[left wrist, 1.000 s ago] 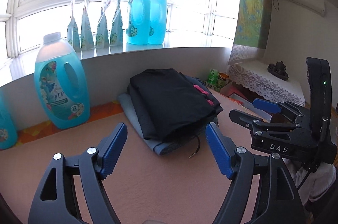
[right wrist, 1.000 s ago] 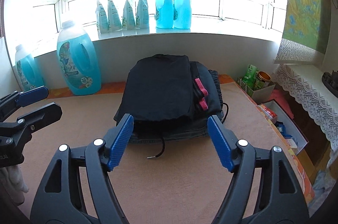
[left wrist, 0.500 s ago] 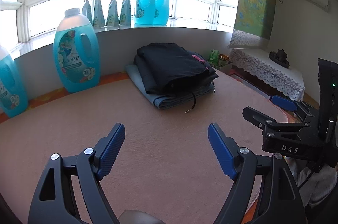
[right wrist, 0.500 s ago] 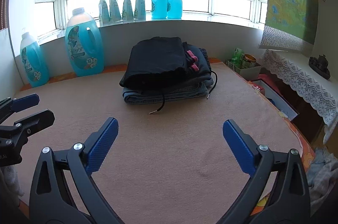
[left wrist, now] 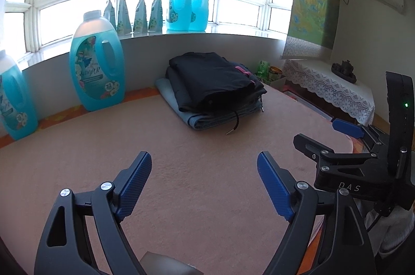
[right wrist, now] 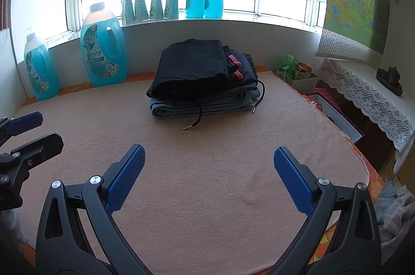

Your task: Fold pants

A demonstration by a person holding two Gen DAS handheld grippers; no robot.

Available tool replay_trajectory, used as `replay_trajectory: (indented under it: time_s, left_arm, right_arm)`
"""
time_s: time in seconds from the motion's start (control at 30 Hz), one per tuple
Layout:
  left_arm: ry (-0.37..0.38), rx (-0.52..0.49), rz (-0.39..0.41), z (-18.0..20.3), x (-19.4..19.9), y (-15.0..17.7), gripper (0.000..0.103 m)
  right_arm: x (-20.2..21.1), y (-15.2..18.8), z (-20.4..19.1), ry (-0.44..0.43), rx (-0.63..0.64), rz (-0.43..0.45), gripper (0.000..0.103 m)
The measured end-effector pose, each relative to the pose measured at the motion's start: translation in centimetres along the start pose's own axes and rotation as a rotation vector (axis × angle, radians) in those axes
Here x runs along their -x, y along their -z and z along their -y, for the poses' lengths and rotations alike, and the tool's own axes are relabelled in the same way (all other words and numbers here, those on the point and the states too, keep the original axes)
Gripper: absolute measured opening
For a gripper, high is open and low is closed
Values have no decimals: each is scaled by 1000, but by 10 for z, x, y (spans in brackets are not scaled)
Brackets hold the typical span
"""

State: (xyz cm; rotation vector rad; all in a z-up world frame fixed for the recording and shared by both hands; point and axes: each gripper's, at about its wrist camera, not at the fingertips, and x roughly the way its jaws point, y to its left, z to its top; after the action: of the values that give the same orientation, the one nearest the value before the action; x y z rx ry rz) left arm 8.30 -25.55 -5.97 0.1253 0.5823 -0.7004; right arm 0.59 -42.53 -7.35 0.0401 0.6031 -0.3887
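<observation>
Folded black pants (right wrist: 192, 67) top a neat stack, drawstring (right wrist: 195, 118) trailing.

right gripper (left wrist: 347, 129) body is showing white letters "DAS" | big blue detergent bottle (left wrist: 96, 62) label is carrying the number "72" in a round badge | script brand name above it is staying too blurred to read | green box (right wrist: 290, 62) print is unreadable

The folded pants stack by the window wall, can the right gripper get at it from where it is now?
Probably yes. The right gripper has its jaws open and empty, facing the folded pants stack across bare pink mat. Nothing lies between; the left gripper sits off to the side.
</observation>
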Motion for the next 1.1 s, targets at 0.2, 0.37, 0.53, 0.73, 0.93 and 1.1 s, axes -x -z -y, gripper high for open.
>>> replay_trajectory:
  time_s: [0.2, 0.37, 0.53, 0.73, 0.93, 1.1]
  left_arm:
    - [-10, 0, 7, 0, 5, 1, 84]
    - [-25, -1, 14, 0, 9, 1, 84]
    - [-33, -9, 17, 1, 10, 1, 84]
    - [-36, -14, 13, 3, 10, 2, 84]
    - [-29, -8, 4, 2, 8, 3, 84]
    - [-22, -10, 13, 2, 9, 3, 84]
  right_arm:
    - [4, -2, -4, 4, 10, 10, 101]
    - [5, -2, -6, -4, 14, 11, 101]
    - [5, -2, -8, -8, 22, 14, 101]
    - [4, -2, -6, -12, 16, 12, 101]
    - [3, -2, -7, -12, 19, 10, 101]
    - [1, 0, -7, -14, 18, 5, 101]
